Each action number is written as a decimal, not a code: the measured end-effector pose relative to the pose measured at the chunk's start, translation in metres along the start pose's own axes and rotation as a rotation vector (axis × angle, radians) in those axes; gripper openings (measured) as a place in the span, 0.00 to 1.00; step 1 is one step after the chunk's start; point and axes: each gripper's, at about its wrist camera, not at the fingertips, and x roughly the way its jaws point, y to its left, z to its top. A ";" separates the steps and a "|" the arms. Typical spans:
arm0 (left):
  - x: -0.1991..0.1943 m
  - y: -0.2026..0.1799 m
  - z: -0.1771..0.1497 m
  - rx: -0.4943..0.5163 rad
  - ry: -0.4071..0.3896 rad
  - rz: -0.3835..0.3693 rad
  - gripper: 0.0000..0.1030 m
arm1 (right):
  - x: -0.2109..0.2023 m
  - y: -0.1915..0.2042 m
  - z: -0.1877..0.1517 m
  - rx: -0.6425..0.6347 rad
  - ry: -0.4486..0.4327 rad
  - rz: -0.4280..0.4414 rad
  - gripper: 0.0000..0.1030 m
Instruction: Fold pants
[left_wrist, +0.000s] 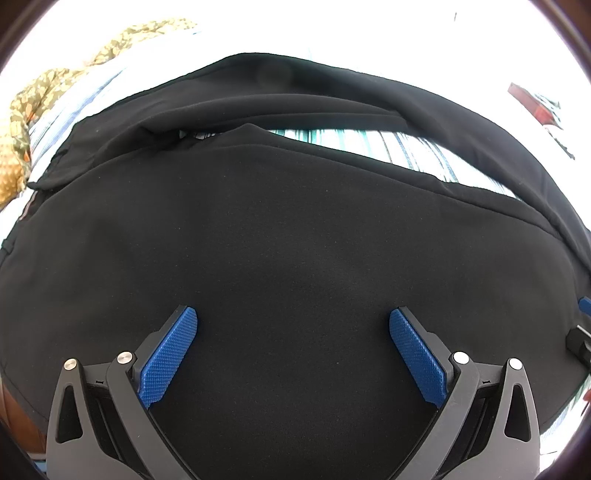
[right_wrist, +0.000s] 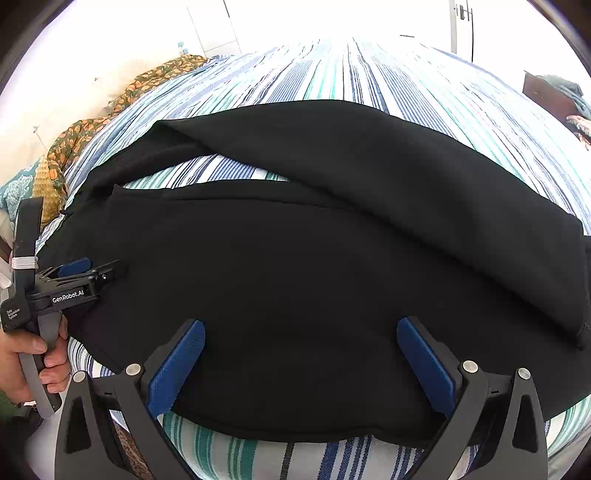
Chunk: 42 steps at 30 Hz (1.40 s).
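On the striped bed (right_wrist: 369, 74) the black pants (right_wrist: 295, 277) lie spread out, the near leg flat under both cameras and the far leg angled away from it, with a wedge of sheet showing between them. So the fold has, by my reading, barely begun — the legs are not yet laid one over the other, and the lengthwise folds are all still to do.

Over the near leg, the right gripper (right_wrist: 301, 339) stands with its blue pads wide apart and nothing between them but the cloth below. The left gripper (left_wrist: 293, 332) is likewise spread open above the fabric, gripping nothing; in the right wrist view it appears at the left edge, carried by a hand (right_wrist: 26, 365).

A patterned yellow-green cloth (right_wrist: 110, 110) lies bunched along the far left side of the bed, clear of the pants. At the far right sits a dark piece of furniture (right_wrist: 546, 96) — well apart from the work. Nothing seems to block bringing the far leg over the near one.
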 end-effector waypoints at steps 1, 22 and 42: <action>0.000 0.000 -0.001 0.000 -0.001 0.000 0.99 | 0.000 0.000 0.000 -0.001 0.000 -0.001 1.00; -0.001 -0.003 -0.004 0.003 -0.003 0.004 0.99 | 0.001 0.000 -0.001 -0.010 -0.007 -0.007 1.00; -0.004 -0.002 -0.003 0.004 -0.004 0.007 0.99 | -0.031 -0.020 -0.002 0.158 -0.068 0.128 0.99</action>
